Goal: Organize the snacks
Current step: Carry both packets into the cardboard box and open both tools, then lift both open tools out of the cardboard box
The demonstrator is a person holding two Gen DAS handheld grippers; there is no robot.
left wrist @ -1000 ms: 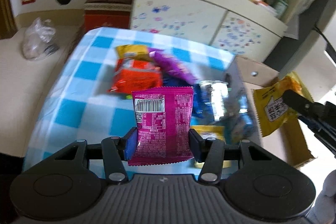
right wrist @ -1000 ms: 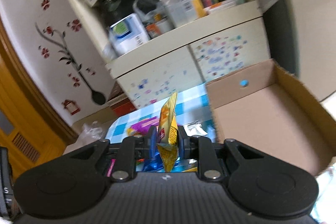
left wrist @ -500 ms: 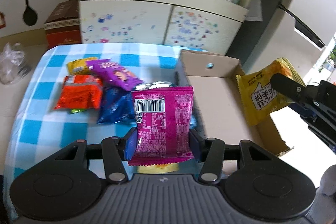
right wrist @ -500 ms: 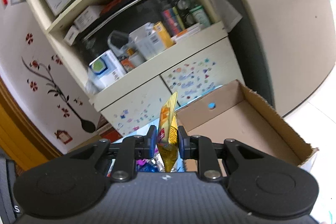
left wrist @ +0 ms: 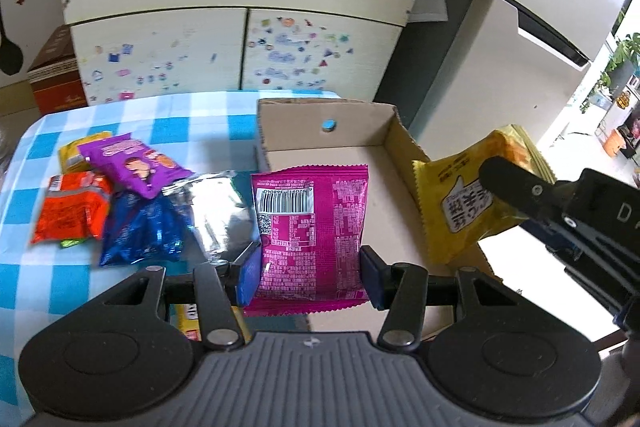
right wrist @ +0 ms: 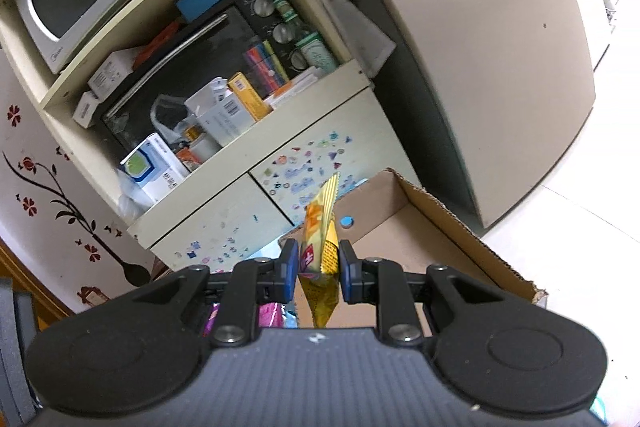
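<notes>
left gripper [left wrist: 310,273] pinches a magenta packet [left wrist: 312,231]; right gripper [right wrist: 319,269] pinches a yellow packet [right wrist: 320,251].

The left gripper [left wrist: 308,275] had black arms, blue pads, silver screws and a grey ribbed base at the bottom. The right gripper [right wrist: 319,273] looked the same.

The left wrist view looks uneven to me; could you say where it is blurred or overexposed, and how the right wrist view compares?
Left wrist view: magenta packet sharp, cupboard doors slightly blurred, doorway at right blown out. Right wrist view: yellow packet sharp, straight edges bowed by fisheye, floor at right overexposed.
</notes>
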